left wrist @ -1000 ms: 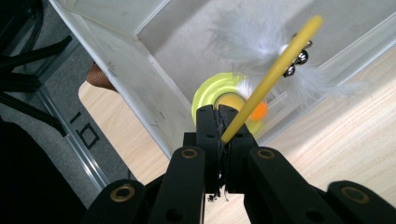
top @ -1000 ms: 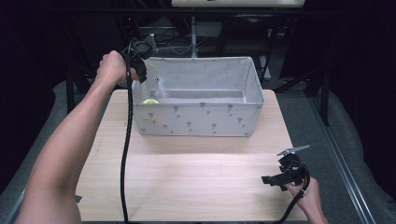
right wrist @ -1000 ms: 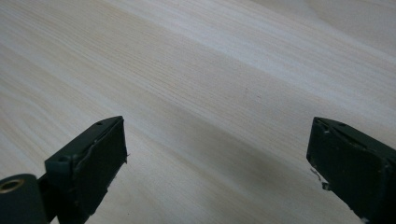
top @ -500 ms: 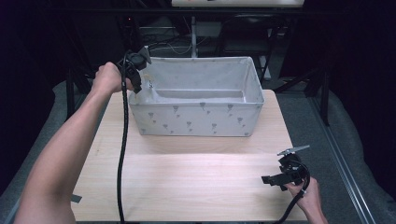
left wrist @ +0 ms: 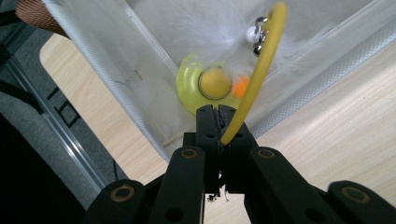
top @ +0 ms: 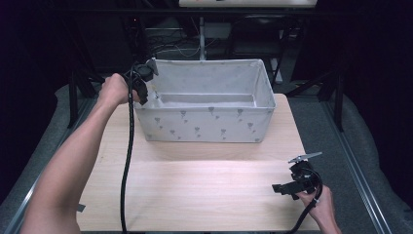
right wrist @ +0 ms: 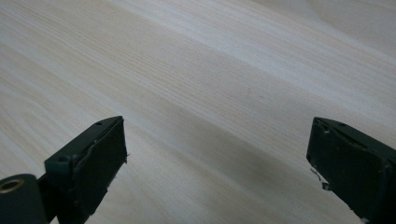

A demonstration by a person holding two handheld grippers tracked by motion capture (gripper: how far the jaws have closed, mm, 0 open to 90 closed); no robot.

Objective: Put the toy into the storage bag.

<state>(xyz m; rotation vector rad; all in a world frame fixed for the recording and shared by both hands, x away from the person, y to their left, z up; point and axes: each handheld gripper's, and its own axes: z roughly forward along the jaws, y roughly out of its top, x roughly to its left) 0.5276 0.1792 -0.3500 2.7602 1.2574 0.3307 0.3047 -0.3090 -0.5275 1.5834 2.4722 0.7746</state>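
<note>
A white fabric bin (top: 204,124) with a grey print stands at the back of the wooden table (top: 195,190). My left gripper (top: 142,90) hangs over the bin's left corner. In the left gripper view it (left wrist: 217,112) is shut on a thin yellow wand (left wrist: 261,60) that curves up over the bin. White feathers (left wrist: 219,32) and small silver bells (left wrist: 256,35) hang at the wand's far end. Below them, inside the bin, lies a yellow-green round toy (left wrist: 201,84) with an orange spot. My right gripper (top: 282,187) rests low at the table's front right, open (right wrist: 217,154) over bare wood.
The bin's slanted wall (left wrist: 116,70) runs close beside the left jaws. A black cable (top: 127,161) trails from the left gripper across the table's left side. Dark frames and cables stand behind the table. Bare wood lies between the bin and the front edge.
My left hand has drawn back from over the bin's left end toward its left corner, a little left and nearer. The right gripper has stayed put.
</note>
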